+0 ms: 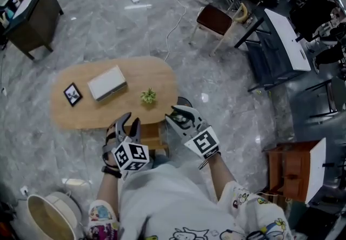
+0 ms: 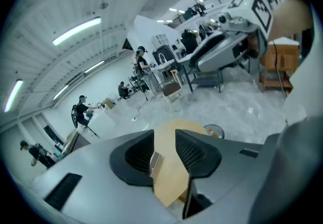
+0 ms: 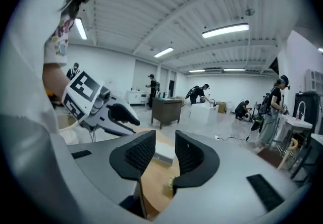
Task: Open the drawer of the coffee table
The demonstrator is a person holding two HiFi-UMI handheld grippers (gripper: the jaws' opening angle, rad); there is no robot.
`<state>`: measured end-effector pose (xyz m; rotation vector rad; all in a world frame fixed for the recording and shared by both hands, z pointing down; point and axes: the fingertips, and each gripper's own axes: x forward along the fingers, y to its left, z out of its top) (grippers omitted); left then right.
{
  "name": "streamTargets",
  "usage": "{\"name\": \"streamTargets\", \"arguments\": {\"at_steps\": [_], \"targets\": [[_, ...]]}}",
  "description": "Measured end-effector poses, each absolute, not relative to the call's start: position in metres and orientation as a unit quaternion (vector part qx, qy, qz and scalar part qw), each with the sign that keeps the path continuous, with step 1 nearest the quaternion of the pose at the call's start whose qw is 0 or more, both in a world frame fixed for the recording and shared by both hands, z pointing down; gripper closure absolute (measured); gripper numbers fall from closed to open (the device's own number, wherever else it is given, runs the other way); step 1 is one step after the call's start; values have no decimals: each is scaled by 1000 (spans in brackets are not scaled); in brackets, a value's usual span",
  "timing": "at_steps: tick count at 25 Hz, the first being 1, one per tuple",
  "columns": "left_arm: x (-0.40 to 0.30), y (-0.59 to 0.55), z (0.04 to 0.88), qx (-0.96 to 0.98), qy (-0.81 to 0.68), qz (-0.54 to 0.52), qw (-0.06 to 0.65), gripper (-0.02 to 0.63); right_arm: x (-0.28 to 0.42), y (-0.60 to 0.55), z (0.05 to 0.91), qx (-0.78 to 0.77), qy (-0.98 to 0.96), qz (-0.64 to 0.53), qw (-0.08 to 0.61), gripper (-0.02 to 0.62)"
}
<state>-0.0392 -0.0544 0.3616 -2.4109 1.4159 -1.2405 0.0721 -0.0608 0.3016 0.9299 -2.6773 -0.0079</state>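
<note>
Held up close under the head camera, the left tongs and right tongs sit side by side in front of a white printed shirt, marker cubes facing up. In the left gripper view the left tongs stand spread, with nothing between the pads, only the wooden top seen through the gap. The right tongs are parted likewise and empty.

Just past both tips lies the oval wooden bench on the grey marble floor. The drawer shows as a wooden box under the bench's near edge, between the two tongs and below them; how far out it stands I cannot tell.

On the bench are a white box near the middle, a small black frame to its left and a little green plant to its right, all apart. A round basket stands at the lower left.
</note>
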Motion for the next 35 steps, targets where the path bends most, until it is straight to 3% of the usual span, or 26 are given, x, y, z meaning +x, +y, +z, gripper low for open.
{"name": "streamTargets", "arguments": {"at_steps": [4,10,17,35], "targets": [[-40,-39,317,-809,508,-295,-22,496,85,-48,259,358,-929,25,87,511],[-49,-18,268,-815,547,-168,-87,545,97,-30,225,387,-920,42,43,566],[-59,8,251,-809,565,-120,-111,595,109,-4,218,422,-905,26,39,591],[-71,21,262,-811,557,-114,-135,603,122,13,244,451,-887,71,73,595]]}}
